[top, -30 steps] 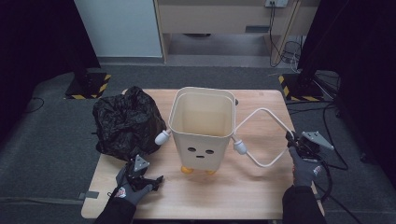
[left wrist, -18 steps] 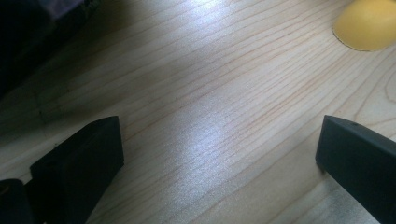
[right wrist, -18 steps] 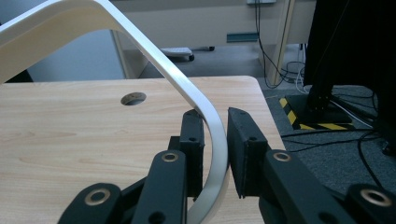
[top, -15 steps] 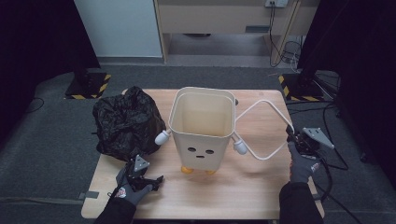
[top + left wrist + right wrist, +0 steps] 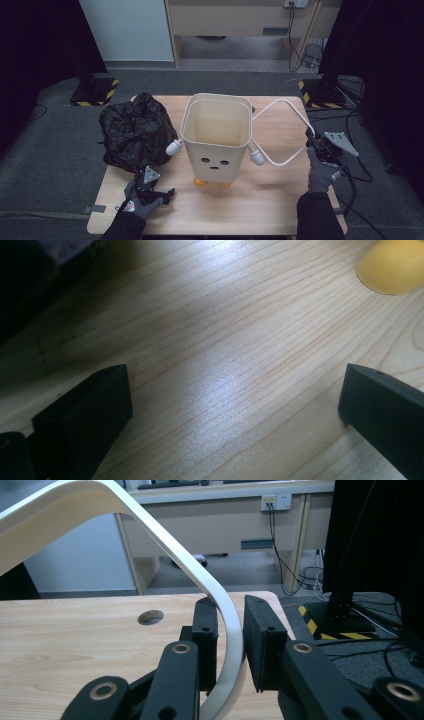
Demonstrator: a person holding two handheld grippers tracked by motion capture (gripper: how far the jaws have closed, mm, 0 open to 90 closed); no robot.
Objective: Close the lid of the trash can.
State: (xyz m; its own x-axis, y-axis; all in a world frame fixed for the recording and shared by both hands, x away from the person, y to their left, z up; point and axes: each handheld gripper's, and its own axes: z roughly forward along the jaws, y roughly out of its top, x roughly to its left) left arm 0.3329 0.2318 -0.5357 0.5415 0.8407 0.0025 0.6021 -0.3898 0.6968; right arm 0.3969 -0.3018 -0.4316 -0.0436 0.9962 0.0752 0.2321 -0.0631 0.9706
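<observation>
Cream bin (image 5: 216, 137) on tabletop (image 5: 250, 200); right claw (image 5: 231, 630) clamps its white handle (image 5: 220, 605); left claw (image 5: 230, 405) spread, holding nothing.

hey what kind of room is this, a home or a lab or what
Probably a lab or studio, not a home: black curtains, stands with hazard-striped bases, and a wall socket with loose cables behind the wooden table.

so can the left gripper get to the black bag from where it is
Probably yes. The left gripper rests on the table with its jaws open and nothing between them, and the black bag sits just beyond it with no object between.
</observation>
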